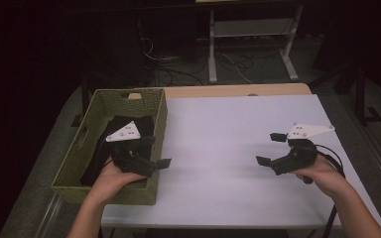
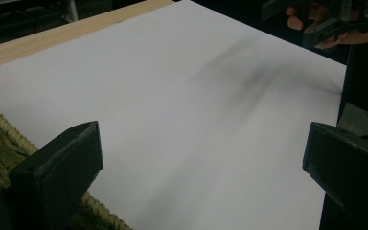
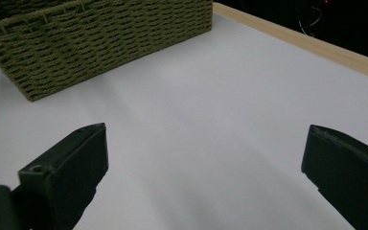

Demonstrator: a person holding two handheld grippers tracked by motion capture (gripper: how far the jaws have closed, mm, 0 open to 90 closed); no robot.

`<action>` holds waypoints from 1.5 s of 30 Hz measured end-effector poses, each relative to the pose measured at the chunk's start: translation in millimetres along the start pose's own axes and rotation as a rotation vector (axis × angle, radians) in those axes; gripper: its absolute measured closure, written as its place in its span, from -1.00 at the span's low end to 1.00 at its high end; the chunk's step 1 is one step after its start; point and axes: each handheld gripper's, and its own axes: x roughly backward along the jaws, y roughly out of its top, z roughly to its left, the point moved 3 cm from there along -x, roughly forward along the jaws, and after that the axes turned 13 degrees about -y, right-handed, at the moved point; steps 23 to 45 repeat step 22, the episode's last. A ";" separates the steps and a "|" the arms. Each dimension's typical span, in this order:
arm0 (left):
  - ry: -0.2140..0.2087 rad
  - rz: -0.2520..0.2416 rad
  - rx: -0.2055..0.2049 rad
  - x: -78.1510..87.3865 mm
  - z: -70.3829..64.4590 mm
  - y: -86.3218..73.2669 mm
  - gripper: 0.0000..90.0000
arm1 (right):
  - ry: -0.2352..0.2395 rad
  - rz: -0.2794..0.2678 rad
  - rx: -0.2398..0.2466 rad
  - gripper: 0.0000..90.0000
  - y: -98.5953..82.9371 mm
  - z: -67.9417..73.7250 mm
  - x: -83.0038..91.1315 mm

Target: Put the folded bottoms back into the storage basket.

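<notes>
Left gripper (image 1: 156,151) over the woven basket's (image 1: 74,158) right rim (black cloth (image 1: 124,124) inside); right gripper (image 1: 270,148) above the white worktop (image 1: 218,139); both fingers apart, empty.

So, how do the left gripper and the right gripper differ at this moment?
The left gripper is held above the woven basket, over the black cloth inside it; the right gripper hangs above the bare white table. The left gripper points right, toward the table's middle; the right gripper points left, toward the basket. Both have their jaws wide open and hold nothing.
</notes>
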 end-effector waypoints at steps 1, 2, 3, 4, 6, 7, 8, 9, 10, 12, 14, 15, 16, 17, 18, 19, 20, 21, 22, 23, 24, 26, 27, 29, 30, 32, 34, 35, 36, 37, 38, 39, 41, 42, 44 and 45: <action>-0.003 0.001 0.000 0.4 -0.5 -0.8 -1.00 | -0.001 -0.002 -0.003 -0.97 -2.5 -0.9 2.8; -0.005 0.000 0.000 0.5 -0.7 -1.5 -1.00 | -0.003 -0.002 -0.003 -0.97 -5.1 -1.8 5.3; -0.005 0.002 -0.001 0.5 -0.9 -2.4 -1.00 | -0.008 0.001 -0.005 -0.97 -7.5 -2.6 7.5; -0.006 0.003 -0.001 0.5 -1.0 -3.2 -1.00 | -0.009 -0.002 -0.004 -0.97 -9.7 -3.4 9.5; -0.009 0.000 0.004 0.1 -0.8 -4.2 -1.00 | -0.008 -0.001 -0.007 -0.97 -13.8 -5.3 13.1; -0.008 -0.003 0.002 0.2 -1.0 -4.1 -0.99 | -0.009 -0.001 -0.008 -0.97 -15.6 -6.0 14.7; -0.008 -0.004 0.001 0.4 -1.1 -4.0 -0.99 | -0.008 -0.002 -0.012 -0.97 -17.5 -6.6 16.1; -0.009 -0.003 0.001 0.6 -1.1 -4.1 -1.00 | -0.007 -0.003 -0.014 -0.97 -19.2 -7.2 17.4; -0.011 -0.002 0.002 0.6 -1.0 -4.3 -0.99 | -0.005 -0.003 -0.017 -0.97 -20.7 -7.6 18.5; -0.011 -0.004 0.004 0.4 -1.0 -4.3 -0.99 | -0.004 -0.004 -0.018 -0.97 -23.2 -8.4 19.9; -0.012 -0.001 0.001 0.4 -1.1 -4.4 -0.99 | -0.003 -0.004 -0.017 -0.97 -24.5 -9.0 20.8; -0.012 -0.001 0.002 0.4 -1.1 -4.4 -0.99 | -0.003 -0.005 -0.019 -0.97 -24.5 -9.4 21.0; -0.013 -0.001 0.004 0.3 -1.0 -4.4 -0.99 | -0.004 -0.007 -0.022 -0.97 -24.3 -9.6 21.1; -0.013 -0.002 0.004 0.2 -1.0 -4.4 -0.99 | -0.004 -0.009 -0.023 -0.97 -24.1 -9.6 21.2; -0.014 -0.001 0.003 0.3 -1.1 -4.4 -0.99 | -0.001 -0.010 -0.024 -0.97 -24.0 -9.5 21.3; -0.014 0.000 0.001 0.3 -1.2 -4.4 -0.99 | 0.001 -0.011 -0.022 -0.97 -23.9 -9.3 21.4; -0.014 0.000 0.000 0.4 -1.2 -4.4 -0.99 | 0.002 -0.012 -0.020 -0.97 -24.0 -9.1 21.3; -0.014 0.000 0.001 0.3 -1.2 -4.4 -0.99 | 0.003 -0.013 -0.019 -0.97 -24.0 -9.0 21.3; -0.014 0.000 0.001 0.4 -1.1 -4.4 -0.99 | 0.003 -0.014 -0.019 -0.97 -23.9 -9.0 21.4; -0.014 0.000 0.001 0.4 -1.1 -4.4 -0.99 | 0.003 -0.014 -0.019 -0.97 -23.9 -9.0 21.4; -0.014 0.000 0.001 0.4 -1.1 -4.4 -0.99 | 0.003 -0.014 -0.019 -0.97 -23.9 -9.0 21.4; -0.014 0.000 0.001 0.4 -1.1 -4.4 -0.99 | 0.003 -0.014 -0.019 -0.97 -23.9 -9.0 21.4; -0.014 0.000 0.001 0.4 -1.1 -4.4 -0.99 | 0.003 -0.014 -0.019 -0.97 -23.9 -9.0 21.4; -0.014 0.000 0.001 0.4 -1.1 -4.4 -0.99 | 0.003 -0.014 -0.019 -0.97 -23.9 -9.0 21.4; -0.014 0.000 0.001 0.4 -1.1 -4.4 -0.99 | 0.003 -0.014 -0.019 -0.97 -23.9 -9.0 21.4; -0.014 0.000 0.001 0.4 -1.1 -4.4 -0.99 | 0.003 -0.014 -0.019 -0.97 -23.9 -9.0 21.4; -0.014 0.000 0.001 0.4 -1.1 -4.4 -0.99 | 0.003 -0.014 -0.019 -0.97 -23.9 -9.0 21.4; -0.014 0.000 0.001 0.4 -1.1 -4.4 -0.99 | 0.003 -0.014 -0.019 -0.97 -23.9 -9.0 21.4; -0.014 0.000 0.001 0.4 -1.1 -4.4 -0.99 | 0.003 -0.014 -0.019 -0.97 -23.9 -9.0 21.4; -0.014 0.000 0.001 0.4 -1.1 -4.4 -0.99 | 0.003 -0.014 -0.019 -0.97 -23.9 -9.0 21.4; -0.014 0.000 0.001 0.4 -1.1 -4.4 -0.99 | 0.003 -0.014 -0.019 -0.97 -23.9 -9.0 21.4; -0.014 0.000 0.001 0.4 -1.1 -4.4 -0.99 | 0.003 -0.014 -0.019 -0.97 -23.9 -9.0 21.4; -0.014 0.000 0.001 0.4 -1.1 -4.4 -0.99 | 0.003 -0.014 -0.019 -0.97 -23.9 -9.0 21.4; -0.014 0.000 0.001 0.4 -1.1 -4.4 -0.99 | 0.003 -0.014 -0.019 -0.97 -23.9 -9.0 21.4; -0.014 0.000 0.001 0.4 -1.1 -4.4 -0.99 | 0.003 -0.014 -0.019 -0.97 -23.9 -9.0 21.4; -0.014 0.000 0.001 0.4 -1.1 -4.4 -0.99 | 0.003 -0.014 -0.019 -0.97 -23.9 -9.0 21.4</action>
